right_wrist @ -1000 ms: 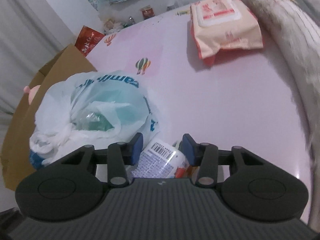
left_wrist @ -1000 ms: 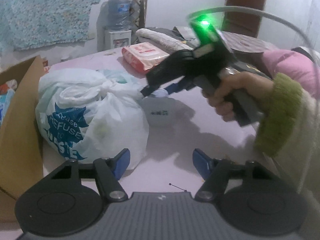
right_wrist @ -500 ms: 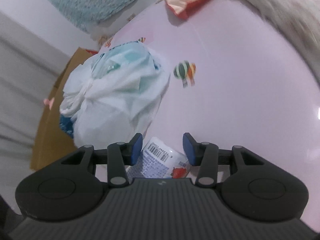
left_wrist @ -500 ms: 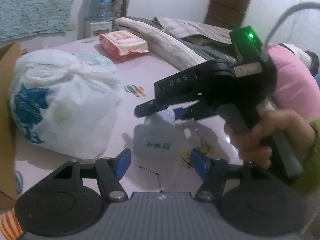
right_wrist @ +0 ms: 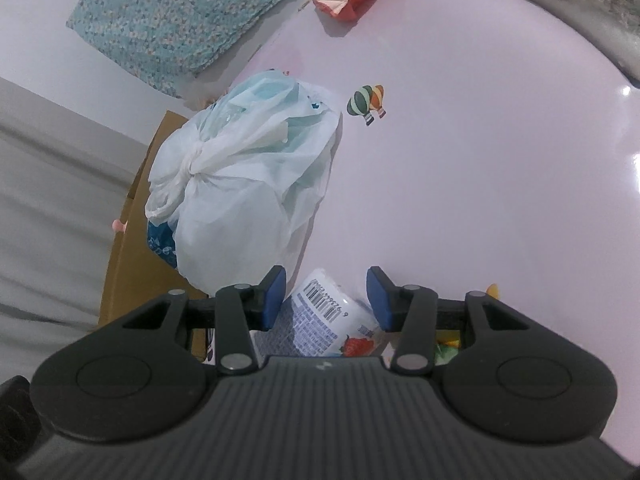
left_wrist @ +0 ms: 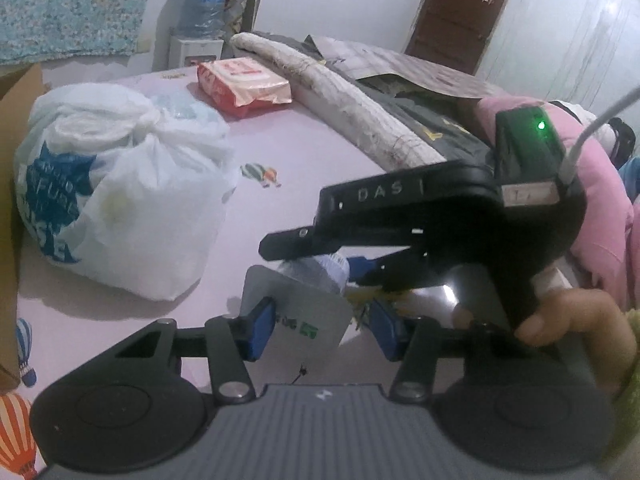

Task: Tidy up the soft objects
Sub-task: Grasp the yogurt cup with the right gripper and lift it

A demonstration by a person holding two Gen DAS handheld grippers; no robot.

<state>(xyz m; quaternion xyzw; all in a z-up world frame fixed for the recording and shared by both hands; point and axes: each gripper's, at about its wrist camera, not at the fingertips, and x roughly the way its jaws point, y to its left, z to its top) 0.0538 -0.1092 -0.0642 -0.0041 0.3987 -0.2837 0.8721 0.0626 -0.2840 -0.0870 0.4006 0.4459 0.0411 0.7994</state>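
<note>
A soft packet [right_wrist: 324, 314] with a barcode and a strawberry print sits between the blue pads of my right gripper [right_wrist: 326, 300], which is shut on it. In the left wrist view the same right gripper [left_wrist: 316, 262], held by a hand [left_wrist: 576, 320], hangs the packet [left_wrist: 304, 312] just in front of my left gripper [left_wrist: 323, 330]. The left jaws are closing with the packet's grey lower end between them. The left pad overlaps its edge, while a gap shows at the right pad. A knotted white plastic bag [left_wrist: 120, 200] with blue print lies on the pink sheet [left_wrist: 280, 152] to the left.
A cardboard box [left_wrist: 12, 160] stands at the left edge of the bed, beside the bag [right_wrist: 240, 184]. A pink-red wipes pack [left_wrist: 244, 80] lies further back. A rolled quilt [left_wrist: 340, 92], dark clothes and a pink cushion [left_wrist: 600, 200] line the right side.
The right gripper rolled and carried the packet away from the bag, down towards the left gripper. The left jaws narrowed, and the packet's lower end now lies between them.
</note>
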